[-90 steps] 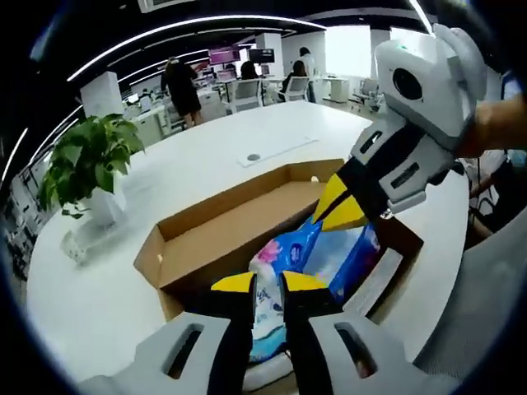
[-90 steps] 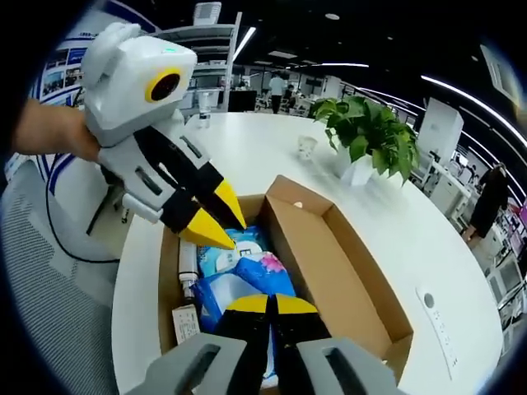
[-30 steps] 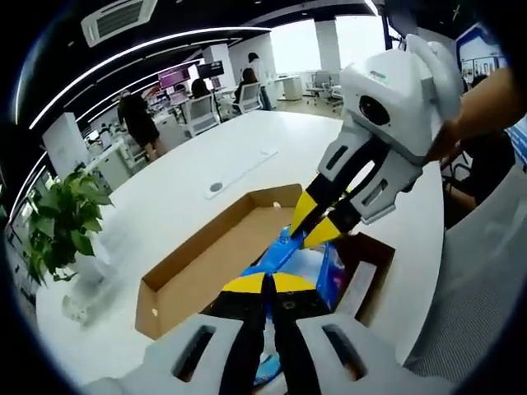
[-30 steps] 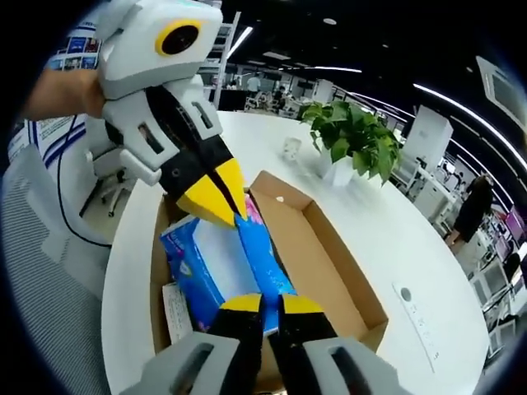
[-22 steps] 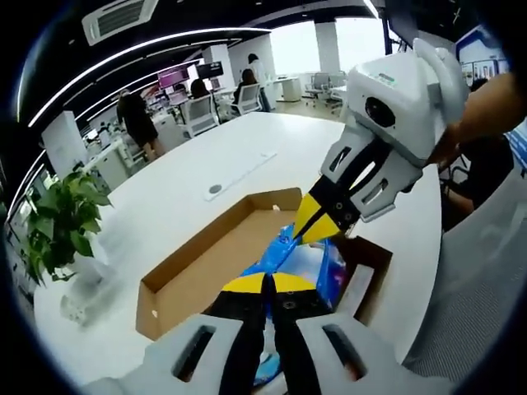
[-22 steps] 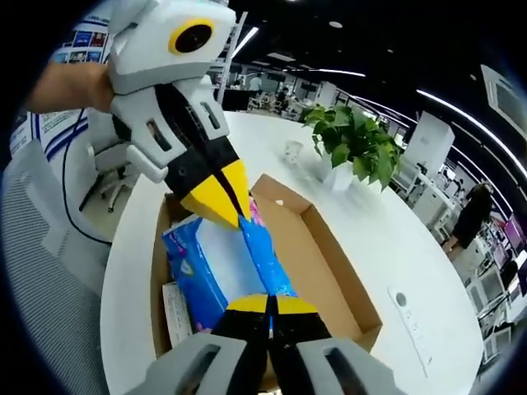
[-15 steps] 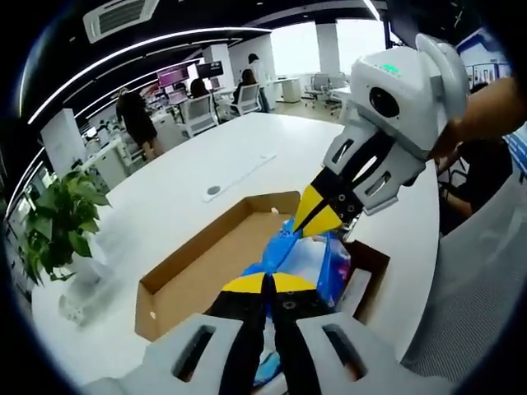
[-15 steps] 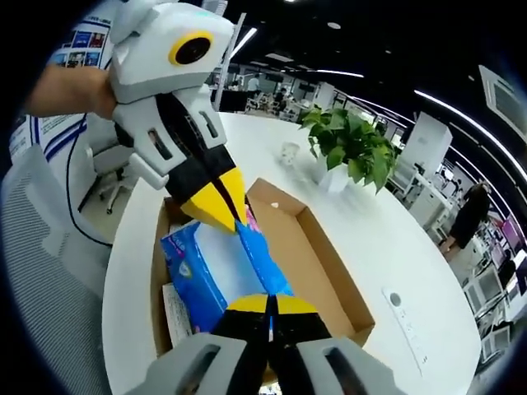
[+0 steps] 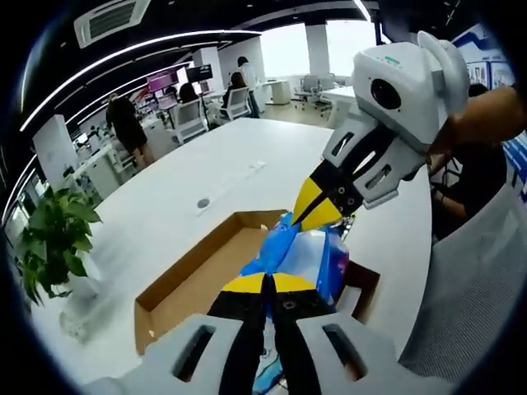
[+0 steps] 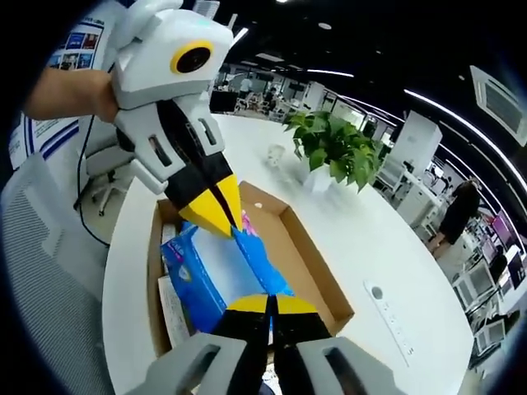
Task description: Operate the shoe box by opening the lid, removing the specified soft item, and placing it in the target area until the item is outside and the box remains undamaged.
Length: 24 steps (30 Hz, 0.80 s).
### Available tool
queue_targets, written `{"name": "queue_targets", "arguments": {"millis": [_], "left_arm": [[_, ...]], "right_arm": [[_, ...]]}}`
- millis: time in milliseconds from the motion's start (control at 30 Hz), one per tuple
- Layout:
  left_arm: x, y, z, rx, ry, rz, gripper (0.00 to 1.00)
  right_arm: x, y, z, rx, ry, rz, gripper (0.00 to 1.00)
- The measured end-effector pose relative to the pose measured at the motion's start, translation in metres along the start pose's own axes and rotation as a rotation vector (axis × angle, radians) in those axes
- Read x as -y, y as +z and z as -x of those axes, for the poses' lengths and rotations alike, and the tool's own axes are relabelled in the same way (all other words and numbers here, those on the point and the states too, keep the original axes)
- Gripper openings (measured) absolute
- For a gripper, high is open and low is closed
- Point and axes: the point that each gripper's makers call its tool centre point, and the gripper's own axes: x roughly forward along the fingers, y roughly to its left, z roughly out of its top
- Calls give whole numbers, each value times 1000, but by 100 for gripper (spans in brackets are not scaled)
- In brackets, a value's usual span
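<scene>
Both sets of yellow-tipped fingers are pinched tight on the blue tissue pack [image 9: 298,257]: the left gripper [image 9: 264,284] has one end, the right gripper [image 10: 267,304] the other end, so the pack hangs between them, lifted over the open cardboard box [image 10: 309,259]. The box sits on the white worktop [image 9: 189,185], with a potted plant [image 10: 329,152] near it.

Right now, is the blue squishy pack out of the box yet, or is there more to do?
Not out yet. Done: the cardboard box is already open. In hand: the left gripper and the right gripper each pinch an end of the blue tissue pack, which hangs just above the box, over its open top. Left: carry it away and set it on the white table.
</scene>
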Motion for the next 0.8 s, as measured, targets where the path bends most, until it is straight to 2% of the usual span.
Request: {"name": "queue_targets", "arguments": {"millis": [300,800], "left_arm": [[9,20,-10,8,-31,-19,0],[37,43,-38,-2,-103,-58,0]], "right_arm": [[15,-7,18,-3,-28,-21,0],[32,-38,47,-38,-66,-52,0]]}}
